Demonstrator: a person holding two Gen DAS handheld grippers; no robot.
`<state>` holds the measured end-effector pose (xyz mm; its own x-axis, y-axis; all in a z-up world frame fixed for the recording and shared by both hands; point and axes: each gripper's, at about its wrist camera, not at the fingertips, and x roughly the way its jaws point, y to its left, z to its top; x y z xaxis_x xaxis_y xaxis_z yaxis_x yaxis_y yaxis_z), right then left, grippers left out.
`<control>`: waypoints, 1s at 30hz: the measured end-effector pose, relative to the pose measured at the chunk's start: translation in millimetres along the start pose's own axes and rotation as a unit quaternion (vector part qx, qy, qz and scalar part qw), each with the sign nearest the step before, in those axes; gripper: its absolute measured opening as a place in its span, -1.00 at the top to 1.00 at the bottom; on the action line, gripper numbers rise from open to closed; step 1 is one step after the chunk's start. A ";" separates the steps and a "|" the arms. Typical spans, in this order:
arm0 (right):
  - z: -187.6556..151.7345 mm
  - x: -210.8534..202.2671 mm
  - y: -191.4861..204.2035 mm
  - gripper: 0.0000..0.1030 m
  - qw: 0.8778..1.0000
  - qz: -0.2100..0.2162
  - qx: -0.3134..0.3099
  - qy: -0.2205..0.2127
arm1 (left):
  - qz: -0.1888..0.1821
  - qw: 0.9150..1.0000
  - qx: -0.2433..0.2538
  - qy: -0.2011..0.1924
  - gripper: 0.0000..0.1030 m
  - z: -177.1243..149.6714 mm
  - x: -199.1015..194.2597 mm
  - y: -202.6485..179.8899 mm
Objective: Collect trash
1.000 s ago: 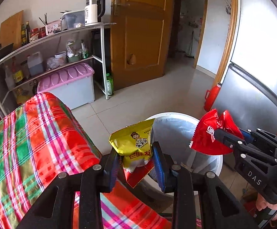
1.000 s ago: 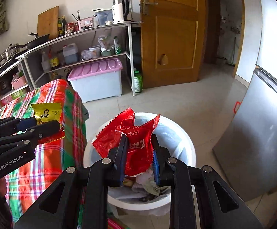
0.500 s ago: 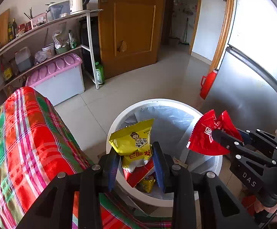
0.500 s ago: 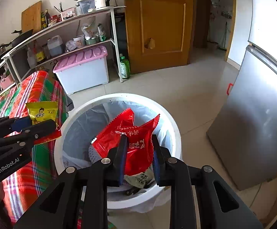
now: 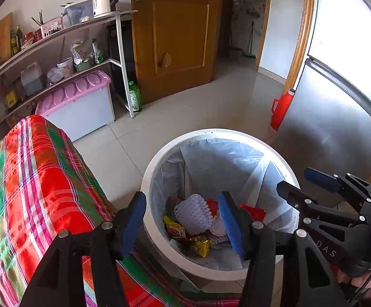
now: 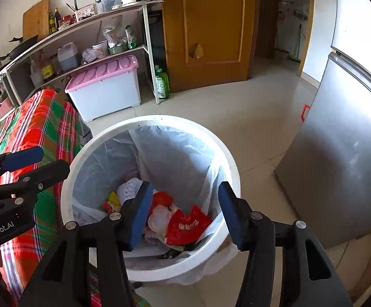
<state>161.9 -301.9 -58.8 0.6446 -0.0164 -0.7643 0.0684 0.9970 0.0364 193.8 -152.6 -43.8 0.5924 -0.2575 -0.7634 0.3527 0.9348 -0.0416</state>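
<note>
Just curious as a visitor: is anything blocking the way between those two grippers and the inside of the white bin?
Nothing visible does. The left gripper and right gripper are open above the white bin, whose mouth is uncovered, with wrappers lying inside.

We see the right claw (image 6: 182, 213) spread wide with nothing between its blue pads (image 6: 141, 215), poised over the white bin (image 6: 232, 168). A red wrapper (image 6: 186, 226) lies on the trash inside the liner. The left claw (image 6: 35, 161) is at the left edge, also spread, over the plaid cloth (image 6: 44, 117).
</note>
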 end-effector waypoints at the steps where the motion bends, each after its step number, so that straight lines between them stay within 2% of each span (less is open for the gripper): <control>1: -0.5 -1.1 0.1 -0.05 1.000 0.001 0.001 0.000 | -0.001 1.000 -0.001 0.000 -0.15 -0.2 -0.6 0.3; 11: -6.0 -23.1 2.6 -0.05 1.000 0.000 0.018 -0.024 | 0.006 1.000 -0.008 -0.010 -0.15 -6.2 -18.8 4.3; 13: -8.9 -32.5 3.6 -0.05 0.999 -0.001 0.024 -0.033 | 0.018 1.000 -0.001 -0.021 -0.15 -8.1 -27.7 2.2; 17: -15.8 -55.6 9.0 -0.05 0.998 -0.007 0.025 -0.053 | 0.010 0.999 -0.004 -0.034 -0.15 -13.6 -47.0 3.0; 20: -20.5 -68.7 9.9 -0.05 0.998 -0.008 0.027 -0.063 | 0.023 0.998 0.004 -0.050 -0.15 -16.2 -63.9 -0.4; 23: -26.4 -83.4 11.8 -0.05 0.997 -0.011 0.033 -0.072 | 0.017 0.998 -0.002 -0.068 -0.15 -20.2 -84.0 0.7; 30: -46.8 -128.3 24.9 -0.05 0.994 -0.018 0.034 -0.105 | 0.033 0.994 -0.014 -0.100 -0.15 -42.6 -124.1 2.0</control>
<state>45.3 -271.4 10.0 0.7856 -0.0742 -0.6143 0.1406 0.9882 0.0604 90.1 -108.4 23.4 0.7471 -0.2360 -0.6214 0.2896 0.9570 -0.0152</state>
